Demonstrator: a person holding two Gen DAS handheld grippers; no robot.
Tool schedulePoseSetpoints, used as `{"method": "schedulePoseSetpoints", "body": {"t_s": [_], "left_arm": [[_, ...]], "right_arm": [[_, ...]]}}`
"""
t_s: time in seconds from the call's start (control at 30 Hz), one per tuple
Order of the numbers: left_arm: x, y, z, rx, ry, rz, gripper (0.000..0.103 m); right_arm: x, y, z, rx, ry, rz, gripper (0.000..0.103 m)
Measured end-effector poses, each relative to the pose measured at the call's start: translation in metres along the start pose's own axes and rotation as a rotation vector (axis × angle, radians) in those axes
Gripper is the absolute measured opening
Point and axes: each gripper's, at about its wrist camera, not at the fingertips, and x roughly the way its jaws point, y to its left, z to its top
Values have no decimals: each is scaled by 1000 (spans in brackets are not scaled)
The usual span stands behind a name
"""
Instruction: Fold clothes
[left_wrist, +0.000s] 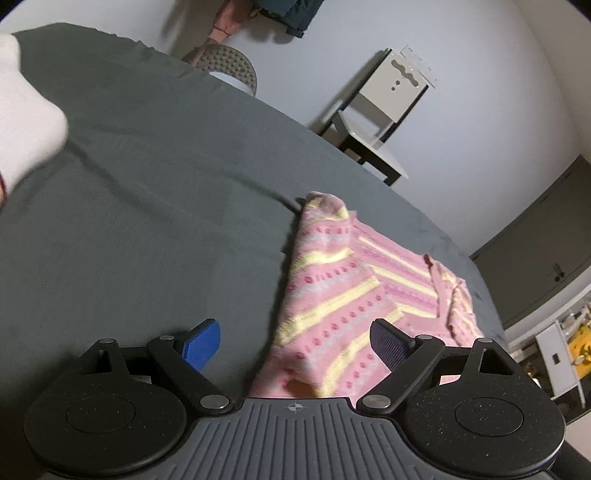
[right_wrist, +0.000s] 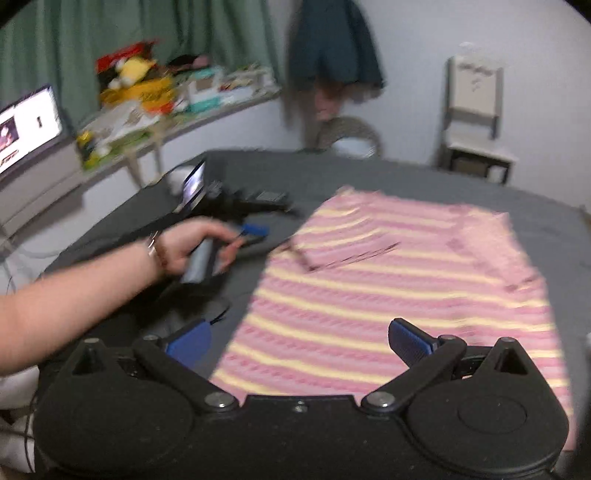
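Note:
A pink knit sweater with yellow stripes (right_wrist: 399, 277) lies spread flat on the grey cloth-covered surface (right_wrist: 369, 173). In the right wrist view my right gripper (right_wrist: 299, 345) stands open over the sweater's near edge, with nothing between its blue pads. A bare hand (right_wrist: 184, 247) holds my left gripper (right_wrist: 251, 234) just off the sweater's left edge; it is blurred there. In the left wrist view the left gripper (left_wrist: 295, 345) is open, and a bunched, folded part of the sweater (left_wrist: 351, 280) lies just ahead between and beyond its fingers, not clamped.
A phone and dark devices (right_wrist: 236, 195) sit on the grey surface at the far left. A white sleeve (left_wrist: 22, 110) intrudes at left. Beyond the surface stand a pale chair (right_wrist: 476, 122), a round wicker seat (left_wrist: 229, 66), a cluttered shelf (right_wrist: 166, 96) and a lit monitor (right_wrist: 26, 125).

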Motion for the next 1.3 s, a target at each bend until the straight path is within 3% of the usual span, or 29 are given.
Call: {"method": "schedulePoseSetpoints", "body": {"t_s": [0.13, 0.27, 0.37, 0.6, 0.73, 0.83, 0.97, 1.07, 1.2, 1.3], "left_arm": [[4, 10, 5, -23, 3, -27, 89], [14, 6, 10, 14, 27, -33, 88], [24, 2, 12, 29, 57, -58, 88], [42, -12, 7, 95, 106, -89, 88], [46, -20, 3, 124, 129, -96, 70], [45, -24, 1, 149, 129, -83, 62], [44, -19, 2, 141, 126, -74, 53], [43, -11, 2, 101, 122, -96, 53], [42, -14, 1, 117, 122, -80, 49], [41, -11, 2, 102, 123, -79, 46]], "right_arm": [[78, 34, -10, -109, 63, -108, 97], [116, 55, -28, -199, 136, -84, 91], [118, 67, -45, -261, 173, -45, 91], [114, 83, -62, -276, 235, 39, 83], [112, 92, -71, -287, 266, 81, 82], [114, 95, -77, -299, 252, 72, 81], [119, 95, -79, -283, 262, 74, 71], [120, 96, -84, -295, 266, 57, 67], [123, 101, -90, -339, 286, 36, 51], [124, 103, -93, -362, 295, 27, 48]]}}
